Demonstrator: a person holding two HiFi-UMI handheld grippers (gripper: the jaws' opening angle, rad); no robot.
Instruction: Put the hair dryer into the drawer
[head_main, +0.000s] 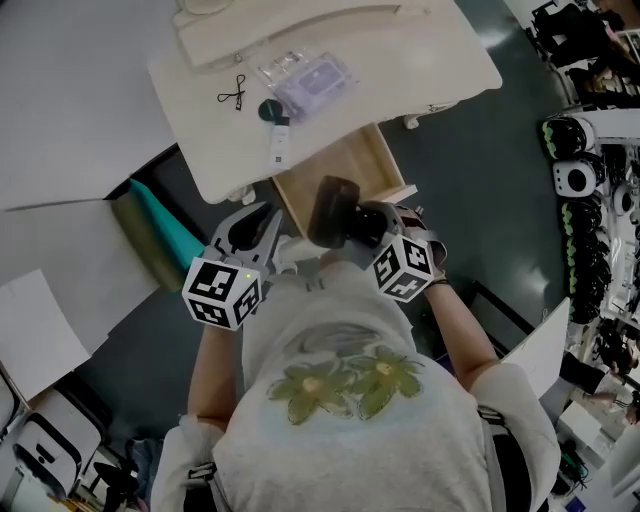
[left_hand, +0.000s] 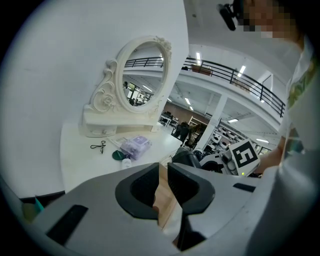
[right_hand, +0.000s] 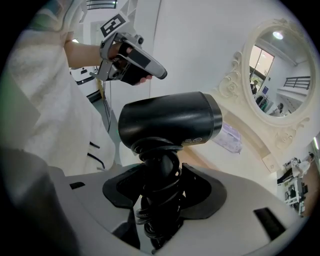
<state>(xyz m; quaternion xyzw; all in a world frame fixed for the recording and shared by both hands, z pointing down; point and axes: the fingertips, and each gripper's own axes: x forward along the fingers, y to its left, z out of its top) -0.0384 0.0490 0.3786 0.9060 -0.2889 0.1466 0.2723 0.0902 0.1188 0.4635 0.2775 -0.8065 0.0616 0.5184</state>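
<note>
Hair dryer (head_main: 332, 212) held in my right gripper (right_hand: 162, 185), by the open drawer (head_main: 350, 160).
The dressing table (head_main: 420, 60) lies ahead of both tools, its drawer pulled out toward them. My right jaws clamp the dryer's cord-wrapped handle; lowering in and letting go likely come next. My left gripper (left_hand: 163, 185) is nearly closed and empty. The dryer hides much of the drawer's inside.

Right gripper (right_hand: 162, 182) clamped — left gripper (left_hand: 163, 175) nearly closed.
</note>
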